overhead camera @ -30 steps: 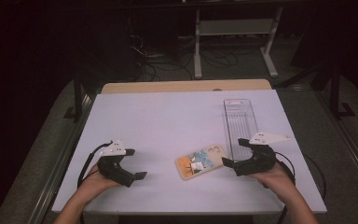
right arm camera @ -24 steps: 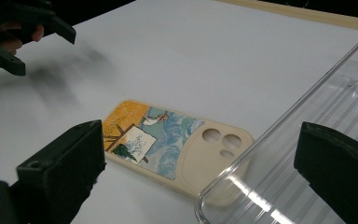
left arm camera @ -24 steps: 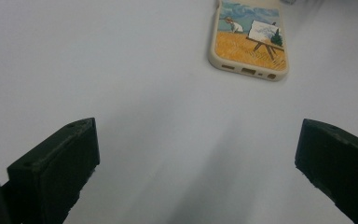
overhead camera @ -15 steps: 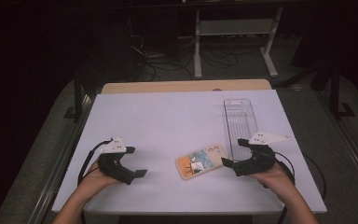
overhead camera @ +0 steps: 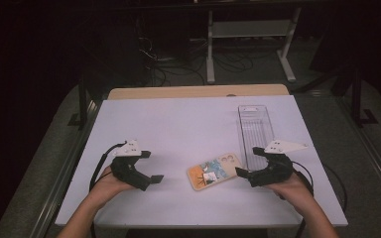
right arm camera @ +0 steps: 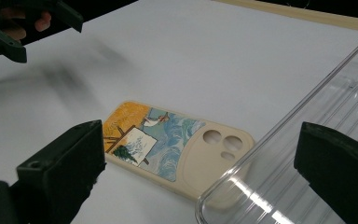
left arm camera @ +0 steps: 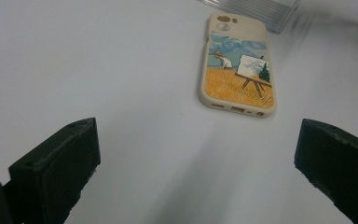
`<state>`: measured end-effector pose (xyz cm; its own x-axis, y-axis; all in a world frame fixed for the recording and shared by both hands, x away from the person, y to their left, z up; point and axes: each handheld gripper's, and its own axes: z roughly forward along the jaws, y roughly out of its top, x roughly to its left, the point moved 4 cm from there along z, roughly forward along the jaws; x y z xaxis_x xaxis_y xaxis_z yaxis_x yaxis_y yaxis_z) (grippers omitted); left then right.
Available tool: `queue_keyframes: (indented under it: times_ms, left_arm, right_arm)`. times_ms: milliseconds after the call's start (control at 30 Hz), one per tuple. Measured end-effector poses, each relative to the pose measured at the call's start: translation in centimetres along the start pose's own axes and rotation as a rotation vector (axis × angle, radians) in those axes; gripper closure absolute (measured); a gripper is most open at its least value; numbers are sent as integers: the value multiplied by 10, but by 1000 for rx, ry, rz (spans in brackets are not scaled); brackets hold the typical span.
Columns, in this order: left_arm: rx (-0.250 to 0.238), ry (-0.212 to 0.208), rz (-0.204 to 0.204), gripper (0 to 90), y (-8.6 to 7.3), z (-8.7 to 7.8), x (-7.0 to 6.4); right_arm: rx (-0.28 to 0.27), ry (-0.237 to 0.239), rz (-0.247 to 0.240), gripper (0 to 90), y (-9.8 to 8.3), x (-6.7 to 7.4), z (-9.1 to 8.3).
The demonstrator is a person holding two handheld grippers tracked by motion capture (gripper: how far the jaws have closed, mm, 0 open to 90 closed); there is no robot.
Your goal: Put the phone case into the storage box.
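Left gripper (overhead camera: 149, 171): held in the person's left hand (overhead camera: 104, 184) at about 8 o'clock on the white table (overhead camera: 178, 124); jaws spread wide with nothing between them, pointing toward 3 o'clock; cable looping off its rear; in the left gripper view its own jaws stand far apart at the lower corners, bare table between. Phone case (overhead camera: 215, 171): lying flat, painted back up, at about 6 o'clock on the table, between the two grippers and apart from the left one; beige rim, picture of an easel in a yellow field under a blue sky; camera cut-outs at the end nearest the tray. Clear plastic tray (overhead camera: 256, 130): long and narrow, at about 4 o'clock, its near corner just beside the case's camera end; whether they touch cannot be told. Right gripper (overhead camera: 248, 163): held in the person's right hand (overhead camera: 290, 187) at about 5 o'clock; jaws released and wide, gripping nothing, the lower jaw's tip just beside the case's right end.
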<state>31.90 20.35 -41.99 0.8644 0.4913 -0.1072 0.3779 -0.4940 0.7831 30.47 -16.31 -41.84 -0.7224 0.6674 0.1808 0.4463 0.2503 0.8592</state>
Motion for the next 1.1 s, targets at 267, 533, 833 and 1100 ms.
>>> queue_keyframes:
  times_ms: [267, 533, 833, 1100]
  left_arm:
    - [-13, -18, 9, 0, 10, 8, -7]
    - [-20, -19, 26, 2, 19, 13, -9]
    - [-15, -26, 51, 2, 32, 21, -13]
    - [-19, -37, 60, 2, 43, 27, -16]
  right_arm:
    - [-2, -1, 1, 14, 1, 0, 0]
    - [0, -1, 1, 14, 1, 0, 0]
    - [-5, -3, 2, 14, 1, 0, -1]
    - [-5, -4, 1, 14, 1, 0, -1]
